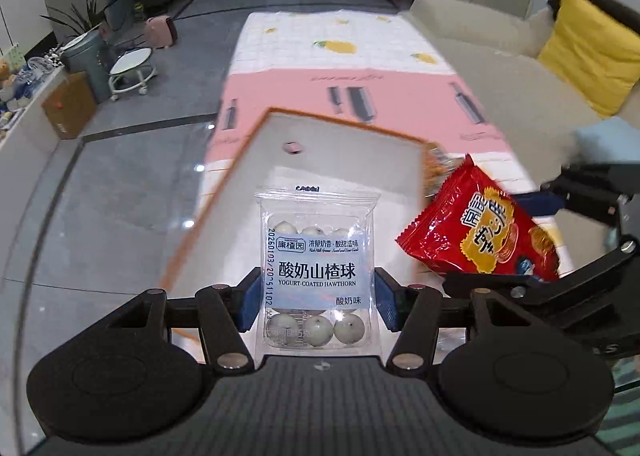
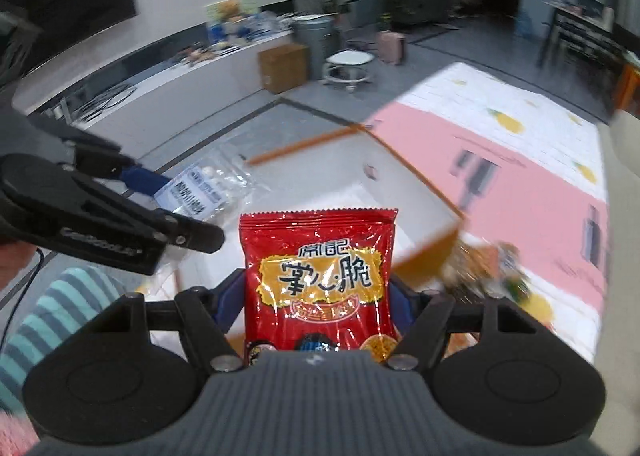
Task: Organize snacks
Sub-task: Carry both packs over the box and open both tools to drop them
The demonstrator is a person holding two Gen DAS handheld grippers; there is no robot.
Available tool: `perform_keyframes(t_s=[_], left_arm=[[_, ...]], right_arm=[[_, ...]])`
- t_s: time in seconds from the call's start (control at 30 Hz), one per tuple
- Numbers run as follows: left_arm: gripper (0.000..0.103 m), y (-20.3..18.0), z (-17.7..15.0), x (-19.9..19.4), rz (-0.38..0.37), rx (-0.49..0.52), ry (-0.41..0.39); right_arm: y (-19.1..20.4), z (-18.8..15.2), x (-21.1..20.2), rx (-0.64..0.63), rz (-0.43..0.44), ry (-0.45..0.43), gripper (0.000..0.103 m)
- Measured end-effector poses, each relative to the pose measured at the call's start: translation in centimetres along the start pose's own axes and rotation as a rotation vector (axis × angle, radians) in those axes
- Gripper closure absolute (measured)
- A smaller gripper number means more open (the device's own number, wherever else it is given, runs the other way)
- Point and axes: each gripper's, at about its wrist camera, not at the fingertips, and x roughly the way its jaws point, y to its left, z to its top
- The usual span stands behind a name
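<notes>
My left gripper is shut on a clear packet of yogurt-coated hawthorn balls and holds it upright over a white bin with an orange rim. My right gripper is shut on a red snack packet, also above the bin. In the left wrist view the red packet hangs at the right with the right gripper behind it. In the right wrist view the hawthorn packet and the left gripper are at the left.
The bin sits on a table covered with a pink and white lemon-print cloth. A blurred orange snack packet lies by the bin's right edge. A beige sofa with a yellow cushion stands at the right. Grey floor lies at the left.
</notes>
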Motion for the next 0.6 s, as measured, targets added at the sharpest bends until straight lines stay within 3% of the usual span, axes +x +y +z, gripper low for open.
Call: perform_keyframes(t_s=[0.27,0.6], left_arm=[[0.038,3.8,1.3,5.9,0.032,0.11,0.115],[0.038,5.2,0.2,11.9,0.036,0.164,0.285]], right_arm=[[3.6,5.7,8.4,-0.208,0.001,0.123,0.034],[3.9,6.7,17.8,-0.332,0.049,0.312,0.034]])
